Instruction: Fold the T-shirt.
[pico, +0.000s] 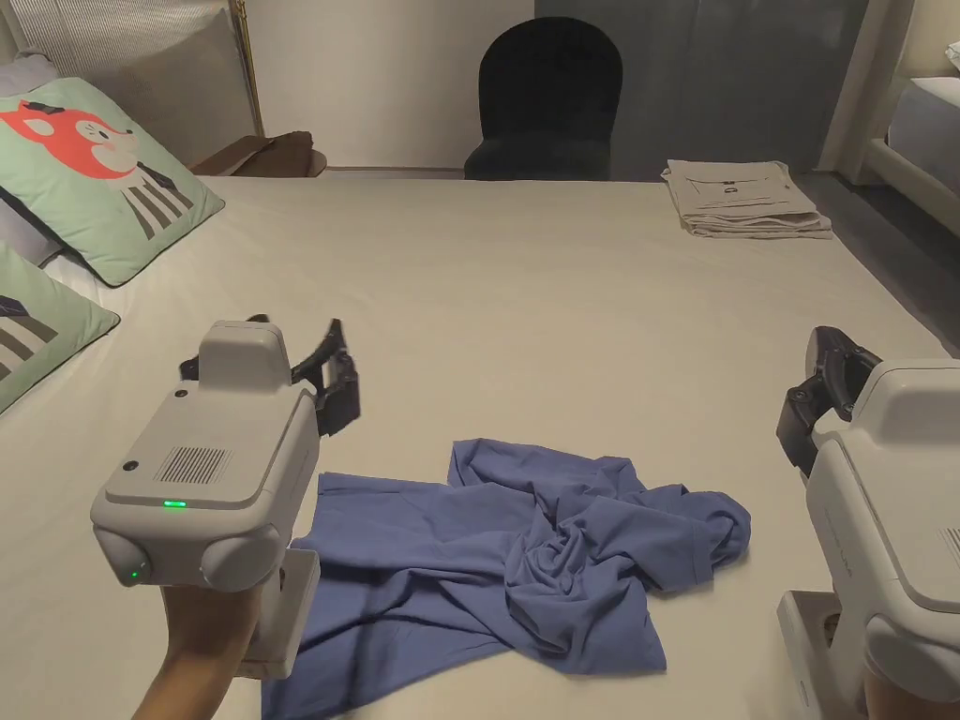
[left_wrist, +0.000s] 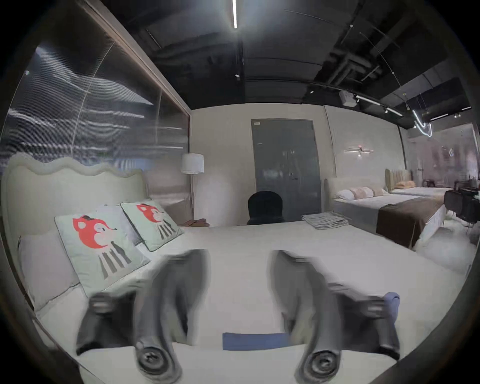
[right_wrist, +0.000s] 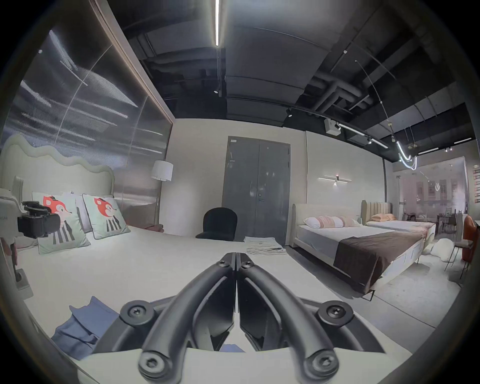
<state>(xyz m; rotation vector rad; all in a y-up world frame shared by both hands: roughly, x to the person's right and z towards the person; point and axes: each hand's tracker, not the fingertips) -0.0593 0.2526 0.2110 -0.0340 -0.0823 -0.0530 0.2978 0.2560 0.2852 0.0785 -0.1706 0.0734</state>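
Crumpled low in the frame's centre on the bed (pico: 525, 309), the blue T-shirt (pico: 525, 553) stretches left-right, its left edge beneath the nearer, wide-spread left gripper (pico: 339, 380), while the closed, empty right gripper (pico: 830, 380) hangs farther right.

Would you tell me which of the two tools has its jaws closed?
The right tool: its jaws meet at the tips, while the left tool is spread open.
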